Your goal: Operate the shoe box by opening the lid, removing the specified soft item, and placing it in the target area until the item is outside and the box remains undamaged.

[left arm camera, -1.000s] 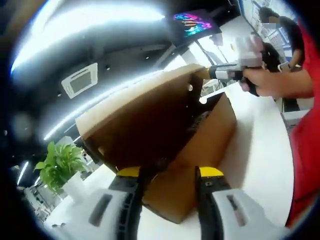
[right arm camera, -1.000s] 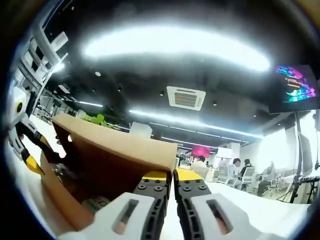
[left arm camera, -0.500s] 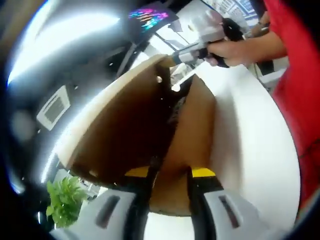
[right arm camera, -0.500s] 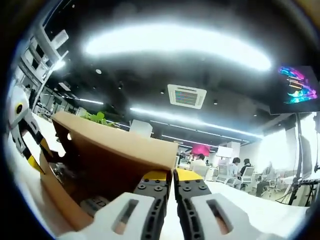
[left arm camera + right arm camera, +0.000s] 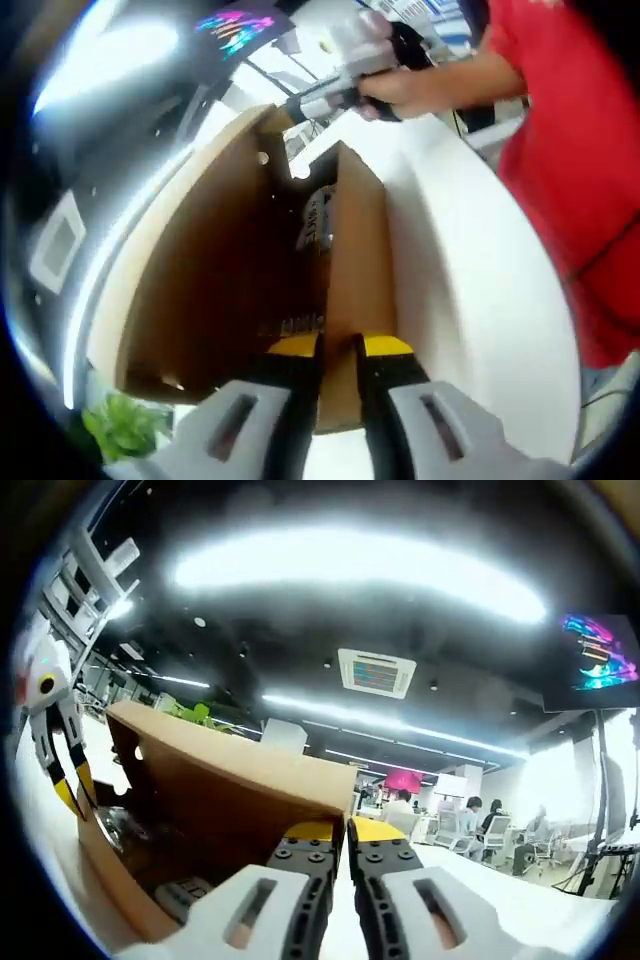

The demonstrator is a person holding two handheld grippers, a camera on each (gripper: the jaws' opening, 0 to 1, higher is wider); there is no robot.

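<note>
In the left gripper view, a potted plant (image 5: 125, 428) is showing at the lower left, and next to it the cardboard shoe box (image 5: 355, 290) is standing on the white table (image 5: 470, 300) with its lid (image 5: 190, 270) swung up and open. The left gripper (image 5: 338, 350) is aiming along the near end wall of the box, its yellow-tipped jaws drawn close together with only a narrow gap; whether they are nipping the wall's edge I cannot tell. Deep inside the box, a pale item (image 5: 318, 218) with dark markings is lying toward the far end, too blurred to name. Farther right, a hand (image 5: 400, 88) is holding the right gripper (image 5: 292, 108) at the lid's far corner, and a red sleeve is filling the right edge.

In the right gripper view, the left gripper (image 5: 62, 765) is hanging at the box's far end, and the right gripper (image 5: 342, 832) is pressing its jaws together on the lid's edge (image 5: 300, 780), holding it up.

The item should be light and limp, likely sagging when lifted, so pinching a gathered fold near its middle seems safest. The thin cardboard walls will crease easily; the lid needs only gentle support.
</note>
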